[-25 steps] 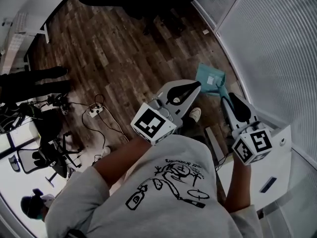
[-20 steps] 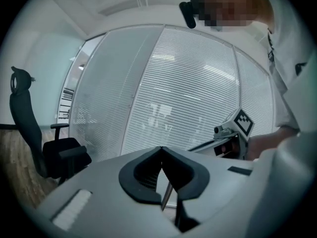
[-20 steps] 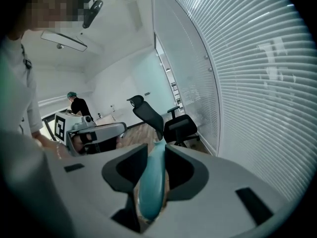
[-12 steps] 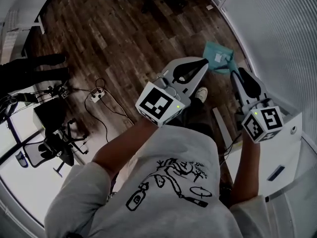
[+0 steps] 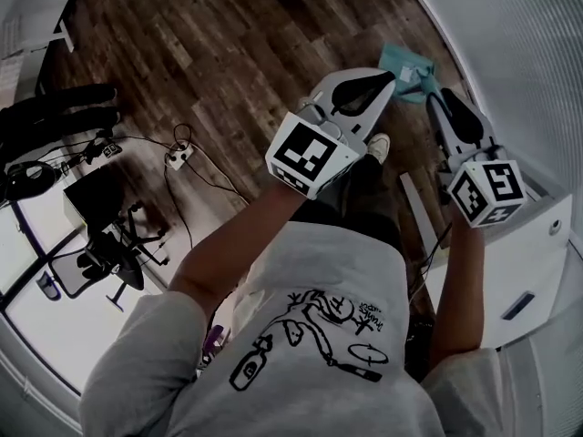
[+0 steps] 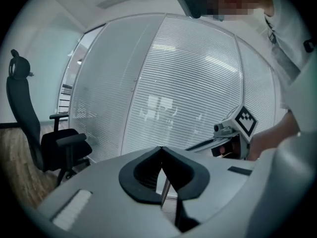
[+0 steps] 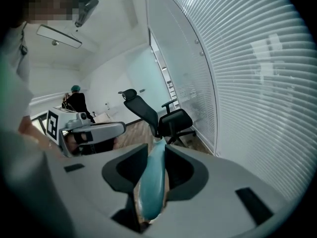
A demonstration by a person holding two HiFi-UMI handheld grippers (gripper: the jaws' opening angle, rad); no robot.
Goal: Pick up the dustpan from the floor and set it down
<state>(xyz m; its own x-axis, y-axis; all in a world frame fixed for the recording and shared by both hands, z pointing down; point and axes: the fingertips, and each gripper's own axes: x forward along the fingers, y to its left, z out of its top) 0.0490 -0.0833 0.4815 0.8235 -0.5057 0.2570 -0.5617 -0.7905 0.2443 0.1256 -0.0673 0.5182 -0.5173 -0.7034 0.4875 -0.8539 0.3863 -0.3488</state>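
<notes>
Lower the teal dustpan (image 5: 405,60), out at 1 o'clock over the wood floor (image 5: 228,62), slowly and flat, with the right gripper (image 5: 435,94) fingers clamped on its handle (image 7: 151,177) and the left gripper (image 5: 390,76) fingers pressed together, empty, well out of the way.

light: soft, even daylight through pale blinds (image 6: 188,83) | floor (image 5: 209,53): dim, dark wood | edges: heavy fisheye bend, black vignette in gripper views | focus: left tongs (image 6: 162,152) soft up close | shadows: faint
</notes>
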